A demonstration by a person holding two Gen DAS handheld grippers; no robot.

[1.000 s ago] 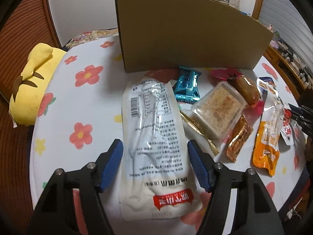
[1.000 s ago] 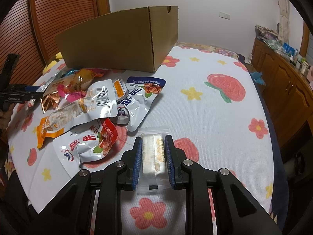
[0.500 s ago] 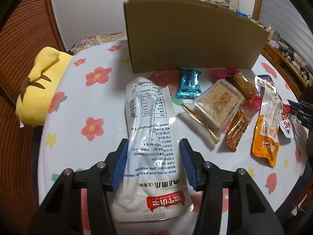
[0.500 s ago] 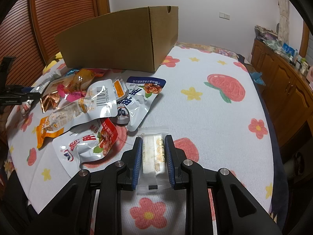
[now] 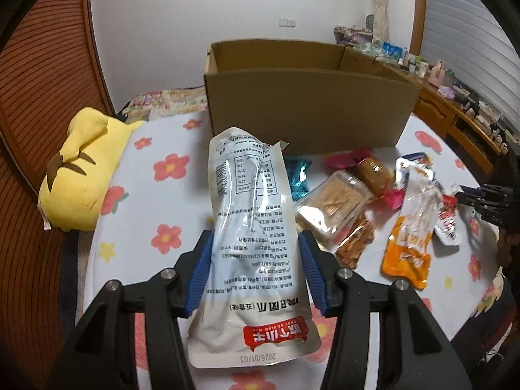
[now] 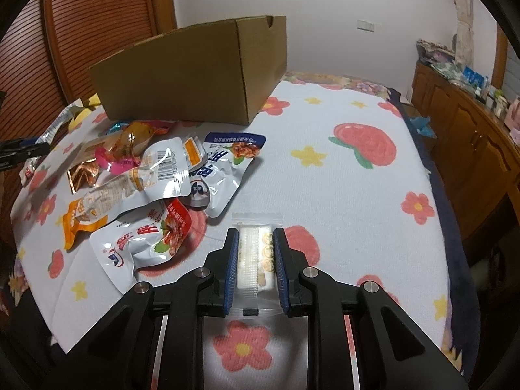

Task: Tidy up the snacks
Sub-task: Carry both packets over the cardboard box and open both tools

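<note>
My left gripper [image 5: 255, 261] is shut on a long white snack pouch [image 5: 253, 227] and holds it lifted above the flowered bed cover, pointing at the open cardboard box [image 5: 305, 110]. My right gripper [image 6: 255, 258] is shut on a small clear packet of crackers [image 6: 256, 256] low over the cover. A pile of loose snack packets [image 6: 136, 175] lies in front of the box [image 6: 195, 71]; it also shows in the left wrist view [image 5: 367, 201].
A yellow plush toy [image 5: 78, 169] lies at the bed's left edge. Wooden cabinets [image 6: 471, 136] with clutter stand along the right. A wooden slatted door [image 6: 97, 26] is behind the box. The other gripper [image 5: 487, 201] shows at the right edge.
My left gripper closed on the white pouch and lifted it off the cover, so the box's inside now shows. My right gripper stayed still, holding the cracker packet.
</note>
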